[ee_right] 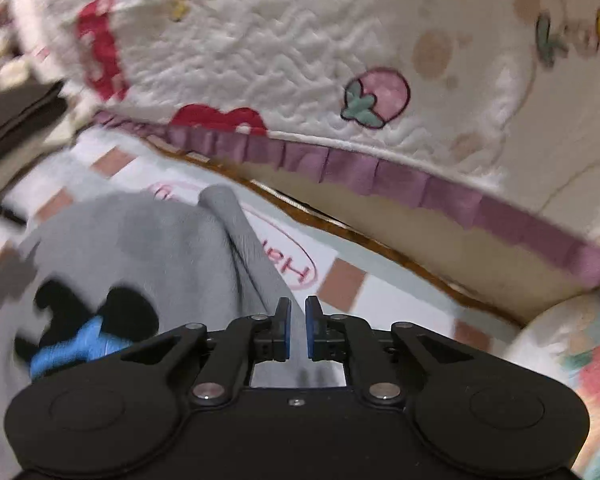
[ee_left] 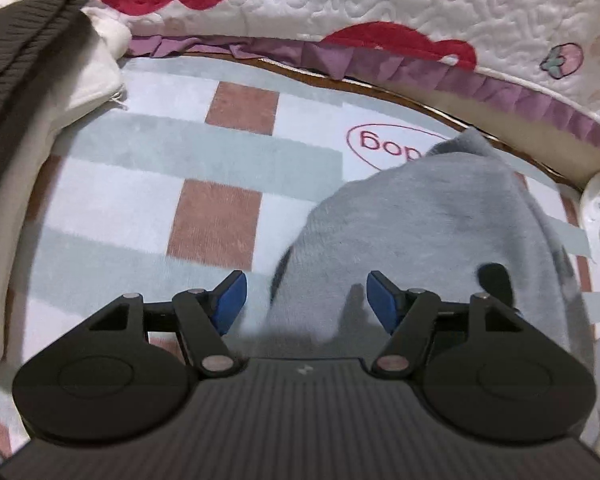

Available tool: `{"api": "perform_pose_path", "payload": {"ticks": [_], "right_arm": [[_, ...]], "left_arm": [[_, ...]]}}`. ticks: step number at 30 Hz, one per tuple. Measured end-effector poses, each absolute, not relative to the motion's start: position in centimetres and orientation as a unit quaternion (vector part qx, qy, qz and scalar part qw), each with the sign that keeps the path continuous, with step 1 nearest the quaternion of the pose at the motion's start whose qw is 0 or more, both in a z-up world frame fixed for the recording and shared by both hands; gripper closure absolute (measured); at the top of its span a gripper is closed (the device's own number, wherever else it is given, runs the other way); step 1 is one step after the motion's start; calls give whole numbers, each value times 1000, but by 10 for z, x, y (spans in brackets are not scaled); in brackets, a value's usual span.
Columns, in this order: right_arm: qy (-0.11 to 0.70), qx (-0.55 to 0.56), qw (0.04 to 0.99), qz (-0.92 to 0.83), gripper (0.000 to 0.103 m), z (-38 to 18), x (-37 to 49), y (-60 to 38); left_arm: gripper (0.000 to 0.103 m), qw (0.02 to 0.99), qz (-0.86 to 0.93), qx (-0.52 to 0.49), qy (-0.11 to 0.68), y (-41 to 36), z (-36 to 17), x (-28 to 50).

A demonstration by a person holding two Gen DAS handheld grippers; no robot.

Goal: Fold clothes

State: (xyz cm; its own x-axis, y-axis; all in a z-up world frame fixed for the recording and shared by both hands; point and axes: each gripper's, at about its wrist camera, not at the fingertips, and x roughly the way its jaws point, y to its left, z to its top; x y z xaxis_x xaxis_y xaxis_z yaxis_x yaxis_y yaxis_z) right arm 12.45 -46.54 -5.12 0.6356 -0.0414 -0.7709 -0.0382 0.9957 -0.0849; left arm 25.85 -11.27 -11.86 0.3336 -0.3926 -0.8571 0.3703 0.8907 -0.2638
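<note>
One grey fleece garment (ee_left: 420, 216) lies bunched on the checked rug (ee_left: 204, 152), near the quilted bed edge (ee_left: 380, 0) at the far side; it looks mid-fold, not yet a flat packet, with a ridge standing up. The left gripper (ee_left: 306, 300) is spread wide over its left edge, gripping nothing. The right gripper (ee_right: 298, 328) is nearly closed at the garment's right border; whether cloth is pinched, I cannot tell.
</note>
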Motion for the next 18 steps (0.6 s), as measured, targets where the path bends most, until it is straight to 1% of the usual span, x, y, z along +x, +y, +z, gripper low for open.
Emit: {"api": "perform_pose_path", "payload": {"ticks": [1, 2, 3, 4, 6, 9, 12, 13, 15, 16, 18], "right_arm": [[428, -37, 903, 11, 91, -60, 129, -464], [429, -30, 903, 23, 85, -68, 133, -463], [429, -37, 902, 32, 76, -75, 135, -462], [430, -43, 901, 40, 73, -81, 138, -462], [437, -42, 897, 44, 72, -92, 144, -467], [446, -41, 893, 47, 72, -103, 153, -478], [462, -26, 886, 31, 72, -114, 162, -490], [468, -11, 883, 24, 72, -119, 165, -494], [476, 29, 879, 24, 72, -128, 167, -499], [475, 29, 879, 27, 72, -132, 169, -498], [474, 30, 879, 32, 71, -139, 172, -496]], "left_arm": [[37, 815, -240, -15, 527, -114, -122, 261], [37, 810, -253, -33, 528, -112, -127, 265], [37, 803, -264, -54, 531, -109, -133, 268], [37, 794, -270, -80, 539, -105, -139, 272], [37, 776, -280, -125, 551, -97, -152, 278], [36, 787, -283, -105, 538, -103, -154, 282], [31, 799, -291, -96, 518, -109, -152, 280], [28, 792, -294, -106, 525, -110, -155, 279], [28, 767, -298, -124, 555, -114, -167, 279], [28, 756, -298, -132, 567, -116, -172, 279], [26, 755, -292, -149, 567, -116, -176, 279]]}}
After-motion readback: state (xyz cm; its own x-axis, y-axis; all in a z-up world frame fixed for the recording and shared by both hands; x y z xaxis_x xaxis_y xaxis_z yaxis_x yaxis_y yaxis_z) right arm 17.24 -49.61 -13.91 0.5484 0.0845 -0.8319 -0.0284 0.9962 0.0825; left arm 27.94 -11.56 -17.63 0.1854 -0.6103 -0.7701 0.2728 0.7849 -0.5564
